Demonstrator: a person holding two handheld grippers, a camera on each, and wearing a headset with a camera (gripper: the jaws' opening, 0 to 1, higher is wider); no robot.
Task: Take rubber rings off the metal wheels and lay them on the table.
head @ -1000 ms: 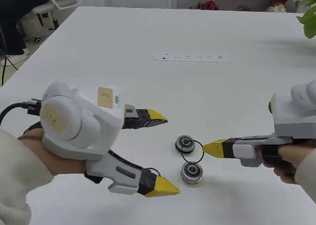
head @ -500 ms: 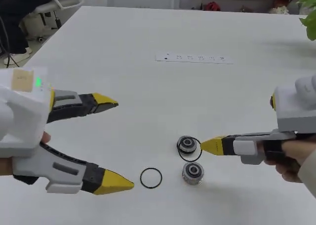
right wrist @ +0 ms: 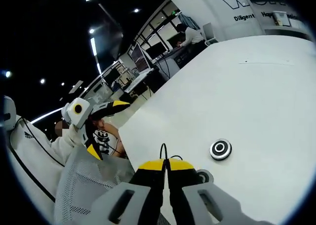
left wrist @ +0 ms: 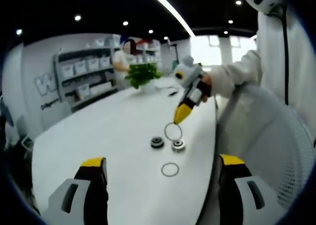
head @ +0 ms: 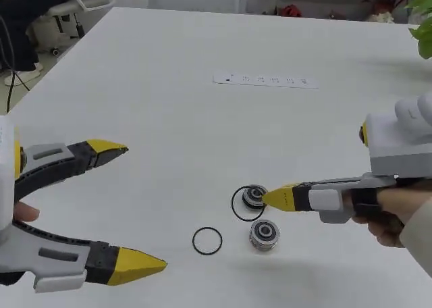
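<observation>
Rubber ring (head: 206,241), thin black circle, lying flat

One black ring (head: 194,241) lies flat beside two metal wheels (head: 264,232); another ring (head: 233,204) hangs lifted.

This is an open-plan office. A long white desk (head: 202,119) carries a flat white power strip (head: 266,80) at its far side. Around it are grey wall shelves of storage boxes (left wrist: 84,72), rows of dark computer monitors (right wrist: 148,55) and a leafy green potted plant (left wrist: 143,76).
</observation>
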